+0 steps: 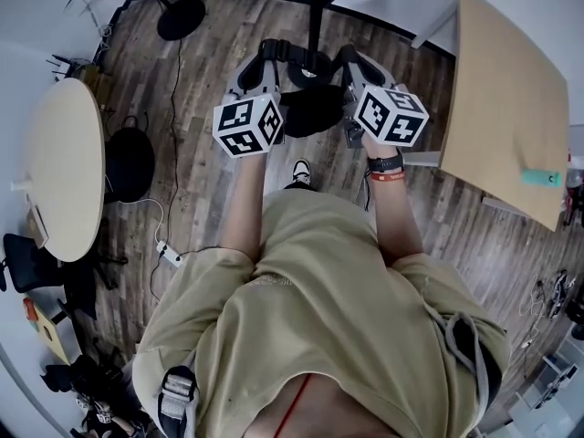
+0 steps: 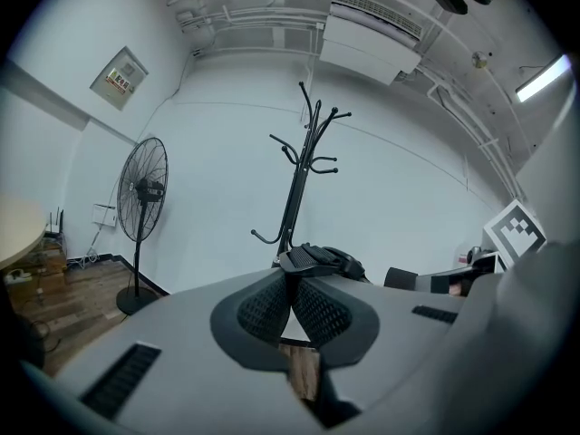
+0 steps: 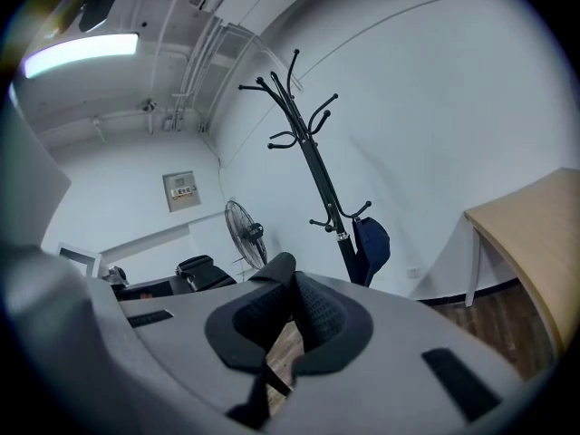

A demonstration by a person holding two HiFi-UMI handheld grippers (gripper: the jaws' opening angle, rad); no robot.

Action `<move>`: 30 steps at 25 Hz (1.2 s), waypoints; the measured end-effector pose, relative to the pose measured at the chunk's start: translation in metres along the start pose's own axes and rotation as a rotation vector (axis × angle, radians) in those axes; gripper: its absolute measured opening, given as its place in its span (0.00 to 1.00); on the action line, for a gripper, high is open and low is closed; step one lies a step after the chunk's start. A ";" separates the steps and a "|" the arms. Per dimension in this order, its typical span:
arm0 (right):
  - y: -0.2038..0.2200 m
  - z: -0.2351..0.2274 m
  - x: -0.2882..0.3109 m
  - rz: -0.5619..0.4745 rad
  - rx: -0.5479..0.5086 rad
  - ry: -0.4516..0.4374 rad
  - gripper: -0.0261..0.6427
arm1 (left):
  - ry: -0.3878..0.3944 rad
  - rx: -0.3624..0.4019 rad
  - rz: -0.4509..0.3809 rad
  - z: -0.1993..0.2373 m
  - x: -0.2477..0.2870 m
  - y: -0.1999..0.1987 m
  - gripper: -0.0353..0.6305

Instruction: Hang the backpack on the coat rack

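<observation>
Two tools, one backpack, one coat rack, one standing fan and two tabletops show in the head view. The left tool (image 1: 267,53) and right tool (image 1: 353,59) reach forward side by side on outstretched forearms, each with its marker cube on top. The black backpack (image 1: 310,108) hangs between them above the dark plank floor (image 1: 210,71), one strap in each tool. The coat rack (image 1: 315,12) stands just ahead of it, and the fan's round base (image 1: 180,16) sits to its left. A round tabletop (image 1: 59,181) lies at the left and a rectangular tabletop (image 1: 506,108) at the right. The right wrist wears a watch and a red band.

From the left gripper view, the left tool (image 2: 292,288) points nearly level at the coat rack (image 2: 304,170), which stands against a white wall. Its pads are pressed together on a black strap of the backpack (image 2: 317,259). The standing fan (image 2: 142,198) is at the left, and the other tool's cube shows at the right edge.

From the right gripper view, the right tool (image 3: 292,302) also pinches a strap of the backpack (image 3: 275,268). The coat rack (image 3: 313,170) rises ahead with one dark blue item (image 3: 373,243) on a low hook. The fan (image 3: 245,229) stands behind the rack, and the rectangular tabletop (image 3: 535,234) is at the right.
</observation>
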State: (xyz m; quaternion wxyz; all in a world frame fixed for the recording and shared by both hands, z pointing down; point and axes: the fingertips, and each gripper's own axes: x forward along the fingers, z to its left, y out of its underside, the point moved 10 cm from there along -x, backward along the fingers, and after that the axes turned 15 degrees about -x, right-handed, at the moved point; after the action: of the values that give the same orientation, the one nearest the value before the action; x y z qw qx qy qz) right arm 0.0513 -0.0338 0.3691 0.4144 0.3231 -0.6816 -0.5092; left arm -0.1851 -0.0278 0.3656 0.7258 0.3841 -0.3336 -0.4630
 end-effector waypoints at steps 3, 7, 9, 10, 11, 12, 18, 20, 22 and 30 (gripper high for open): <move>-0.005 -0.001 0.022 -0.006 0.002 0.014 0.07 | 0.007 0.001 0.010 0.014 0.018 -0.008 0.09; -0.007 -0.001 0.039 -0.006 -0.003 0.021 0.07 | 0.020 -0.005 0.015 0.027 0.033 -0.016 0.09; -0.008 -0.007 0.046 -0.007 -0.002 0.027 0.07 | 0.028 -0.005 0.011 0.031 0.044 -0.022 0.09; -0.007 -0.010 0.048 -0.006 0.001 0.033 0.07 | 0.032 -0.005 0.011 0.032 0.049 -0.023 0.09; -0.007 -0.014 0.049 -0.004 0.006 0.039 0.07 | 0.033 -0.005 0.013 0.032 0.053 -0.024 0.09; -0.007 -0.017 0.051 -0.002 0.011 0.043 0.07 | 0.034 -0.005 0.013 0.033 0.057 -0.026 0.09; -0.022 -0.038 0.071 -0.012 0.016 0.042 0.07 | 0.050 -0.014 0.008 0.028 0.087 -0.036 0.09; -0.026 -0.043 0.084 -0.010 0.009 0.026 0.07 | 0.061 -0.010 0.012 0.029 0.100 -0.037 0.09; -0.028 -0.049 0.097 -0.006 -0.002 0.013 0.07 | 0.066 -0.013 0.012 0.032 0.113 -0.038 0.09; -0.037 -0.086 0.143 0.009 -0.006 -0.015 0.07 | 0.012 -0.058 -0.016 0.050 0.166 -0.047 0.09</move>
State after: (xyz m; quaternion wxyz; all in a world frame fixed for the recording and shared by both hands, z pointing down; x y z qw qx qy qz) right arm 0.0645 -0.2034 0.3788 0.4126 0.3149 -0.6846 -0.5118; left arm -0.1888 -0.2073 0.3706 0.7349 0.3683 -0.3128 -0.4758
